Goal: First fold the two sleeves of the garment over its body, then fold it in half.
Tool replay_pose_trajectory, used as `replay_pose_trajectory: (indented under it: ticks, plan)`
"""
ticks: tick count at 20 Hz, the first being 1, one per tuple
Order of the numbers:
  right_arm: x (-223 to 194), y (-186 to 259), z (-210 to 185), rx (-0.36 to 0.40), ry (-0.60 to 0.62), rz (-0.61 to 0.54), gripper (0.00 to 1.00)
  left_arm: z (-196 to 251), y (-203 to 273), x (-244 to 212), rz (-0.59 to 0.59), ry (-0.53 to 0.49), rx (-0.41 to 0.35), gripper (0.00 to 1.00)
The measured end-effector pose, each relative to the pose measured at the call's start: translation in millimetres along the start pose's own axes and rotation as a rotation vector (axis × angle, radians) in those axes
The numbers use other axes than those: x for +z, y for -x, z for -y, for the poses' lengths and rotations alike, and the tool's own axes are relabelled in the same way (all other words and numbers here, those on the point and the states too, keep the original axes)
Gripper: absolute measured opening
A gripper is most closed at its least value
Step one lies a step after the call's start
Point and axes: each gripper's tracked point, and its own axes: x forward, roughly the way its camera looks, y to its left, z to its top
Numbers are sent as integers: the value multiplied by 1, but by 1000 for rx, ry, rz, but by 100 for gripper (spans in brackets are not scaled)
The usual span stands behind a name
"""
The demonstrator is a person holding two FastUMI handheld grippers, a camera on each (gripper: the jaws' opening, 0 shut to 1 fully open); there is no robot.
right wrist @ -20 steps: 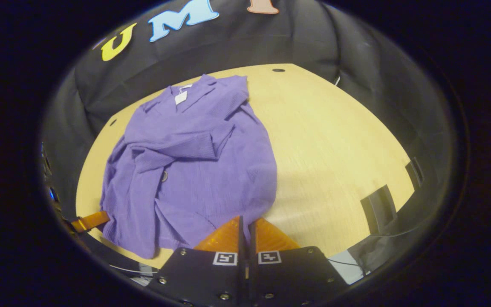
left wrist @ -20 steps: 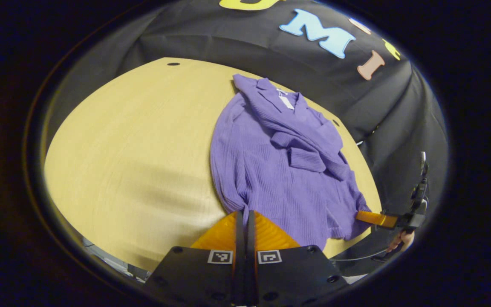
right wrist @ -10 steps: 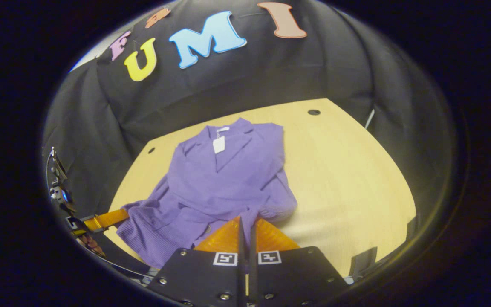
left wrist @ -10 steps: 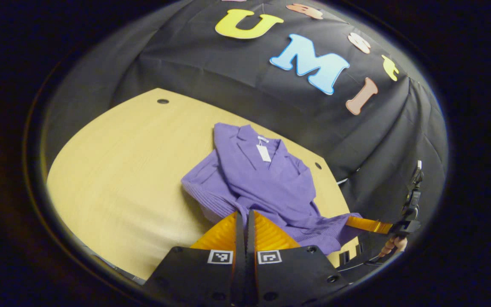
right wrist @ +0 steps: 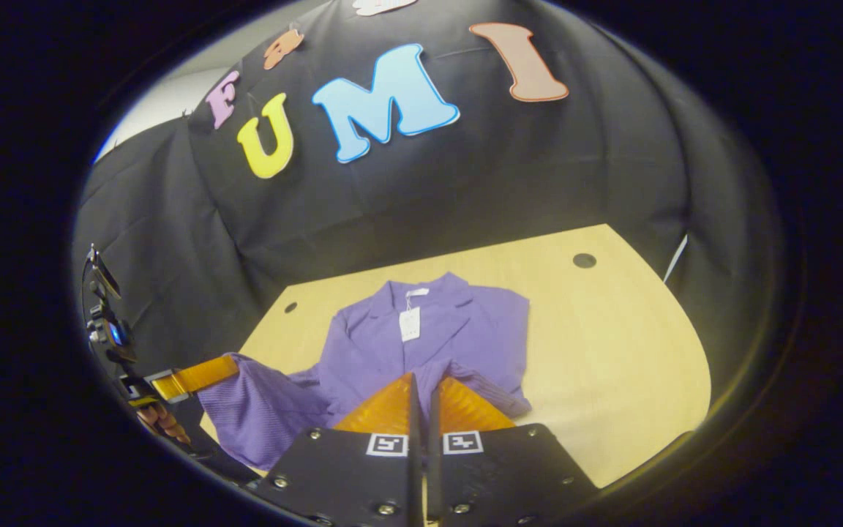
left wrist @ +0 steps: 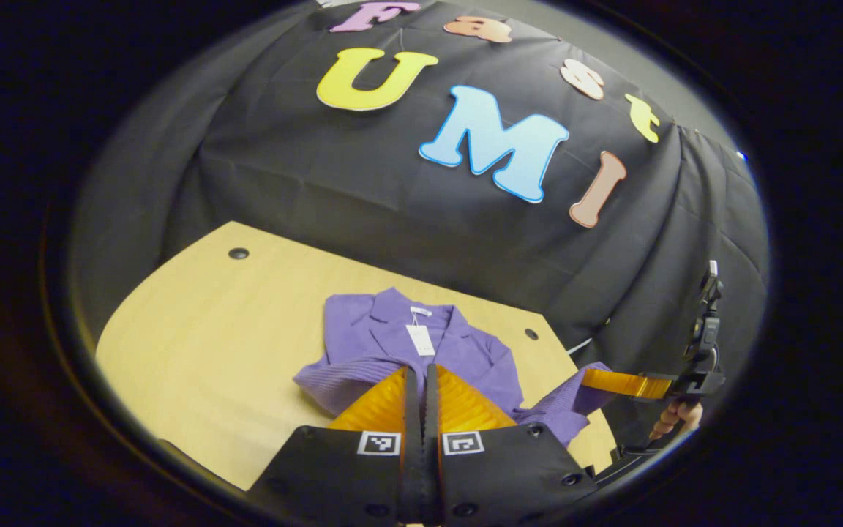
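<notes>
Since a second ago both of my grippers have lifted the near hem of the purple garment off the table and carried it toward the collar, so the lower half now hangs raised over the upper half. My left gripper has its fingers pressed together with ribbed cloth pinched between them, at the near left corner of the hem. My right gripper is closed the same way on the near right corner; in the left gripper view it shows far right, a hand behind it. The collar, with a white tag, lies flat at the far side, near the wall.
</notes>
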Motion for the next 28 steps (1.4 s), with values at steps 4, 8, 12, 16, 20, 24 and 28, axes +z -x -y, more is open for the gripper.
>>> replay_pose_trajectory:
  ticks: [4,8,12,16,20,24,28]
  plan:
    - [44,-31,15,-37,-6,57,3,-11,-48,46,56,-17,0,7]
    - [81,-71,36,-77,-9,80,2,-30,-107,81,89,-50,16,6]
    - [104,-109,57,-125,-22,93,3,-48,-158,104,100,-98,44,6]
    - [110,-146,79,-165,-51,97,2,-62,-205,107,93,-162,63,6]
    - [107,-176,97,-202,-52,104,2,-72,-252,92,74,-209,75,6]
    - [98,-201,114,-264,6,110,3,-91,-282,85,87,-242,138,6]
    - [92,-205,117,-298,59,111,4,-89,-288,81,70,-292,163,13]
